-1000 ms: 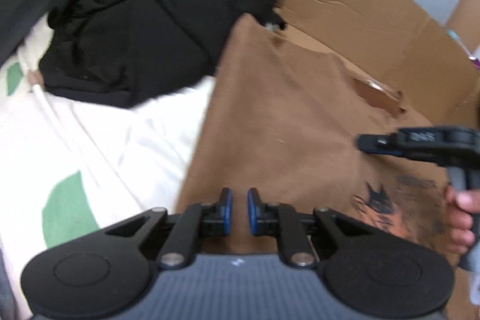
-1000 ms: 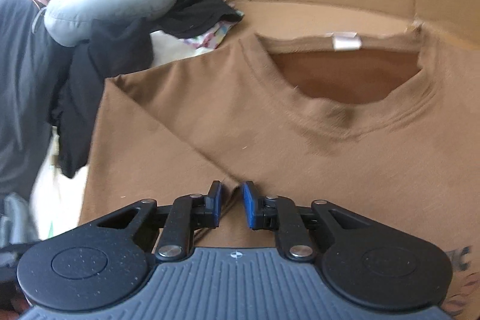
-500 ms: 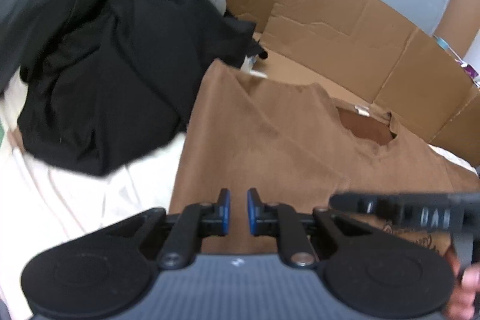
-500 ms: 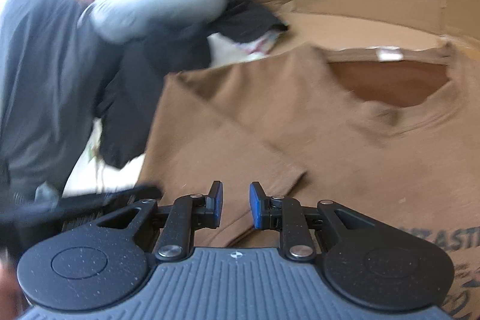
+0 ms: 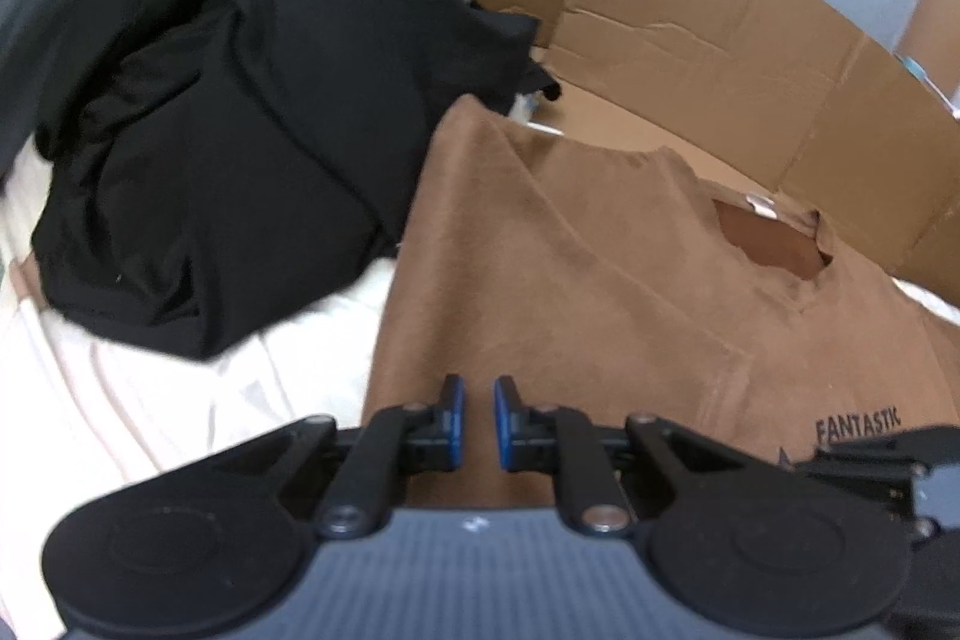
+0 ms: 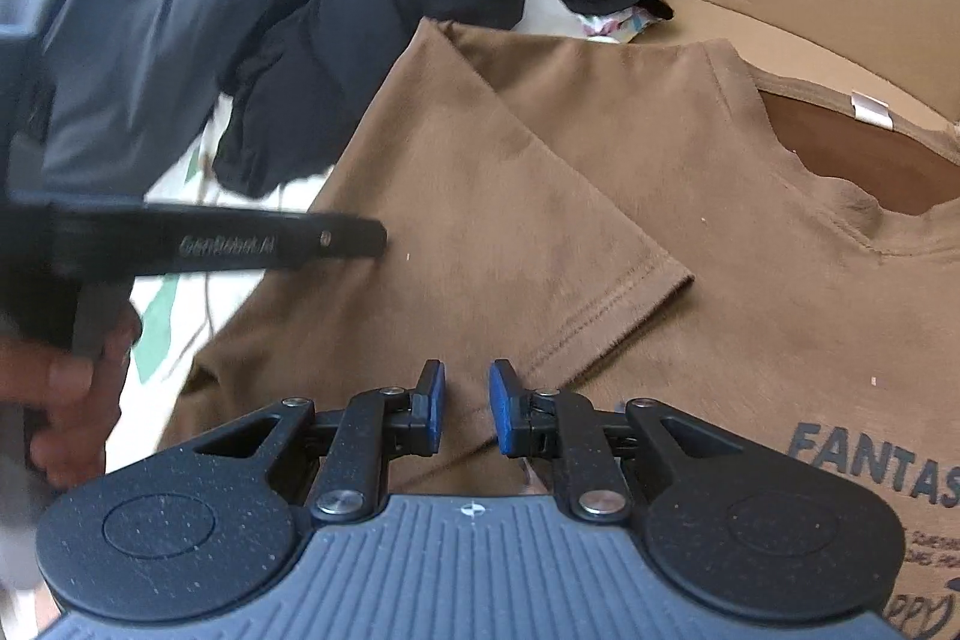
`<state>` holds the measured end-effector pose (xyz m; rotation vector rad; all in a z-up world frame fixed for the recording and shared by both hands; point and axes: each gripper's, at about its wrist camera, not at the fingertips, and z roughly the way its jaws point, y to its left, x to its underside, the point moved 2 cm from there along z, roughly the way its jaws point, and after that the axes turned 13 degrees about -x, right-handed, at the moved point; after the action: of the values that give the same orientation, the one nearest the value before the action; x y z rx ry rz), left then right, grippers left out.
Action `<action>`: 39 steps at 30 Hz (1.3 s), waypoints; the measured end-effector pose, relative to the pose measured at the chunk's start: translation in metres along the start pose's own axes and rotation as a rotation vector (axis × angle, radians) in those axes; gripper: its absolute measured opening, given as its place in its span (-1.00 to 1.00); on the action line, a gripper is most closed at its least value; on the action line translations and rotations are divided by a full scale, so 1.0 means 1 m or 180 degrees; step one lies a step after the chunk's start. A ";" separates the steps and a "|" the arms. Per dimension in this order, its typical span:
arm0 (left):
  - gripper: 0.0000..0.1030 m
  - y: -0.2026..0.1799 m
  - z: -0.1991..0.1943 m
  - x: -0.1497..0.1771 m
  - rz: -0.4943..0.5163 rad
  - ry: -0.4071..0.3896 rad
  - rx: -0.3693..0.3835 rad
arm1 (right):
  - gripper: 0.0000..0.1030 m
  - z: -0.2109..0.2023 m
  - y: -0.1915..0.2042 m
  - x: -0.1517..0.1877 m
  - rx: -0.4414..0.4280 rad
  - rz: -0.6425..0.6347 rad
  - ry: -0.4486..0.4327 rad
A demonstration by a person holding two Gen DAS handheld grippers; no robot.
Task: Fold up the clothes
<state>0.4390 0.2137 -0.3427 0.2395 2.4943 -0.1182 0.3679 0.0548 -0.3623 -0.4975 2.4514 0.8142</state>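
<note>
Both grippers, left gripper and right gripper, hover slightly parted and empty over the brown T-shirt, one sleeve folded in, the body still to fold.

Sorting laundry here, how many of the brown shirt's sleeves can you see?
1: a short sleeve folded inward across the brown shirt, its hem just ahead of the right gripper. The other sleeve lies out of view.

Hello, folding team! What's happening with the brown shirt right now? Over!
Both grippers, left and right, open, empty. Brown shirt flat, one sleeve folded in. Black clothes pile beside it.
</note>
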 end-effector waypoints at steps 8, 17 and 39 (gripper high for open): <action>-0.68 -0.018 -0.039 0.023 -0.0005 -0.0045 0.0212 | -0.54 -0.035 -0.018 0.002 0.0101 0.0288 -0.0103; -0.60 -0.021 -0.029 0.040 0.0163 0.0143 0.0115 | -0.34 -0.136 -0.033 -0.008 0.0401 0.0458 -0.0305; 0.45 -0.030 -0.221 -0.087 0.0163 0.0328 0.0124 | 0.19 -0.442 0.030 -0.008 0.0820 0.1164 -0.0923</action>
<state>0.3734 0.2035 -0.1130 0.3330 2.5878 -0.1366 0.2066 -0.2009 -0.0380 0.1596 2.3525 0.6396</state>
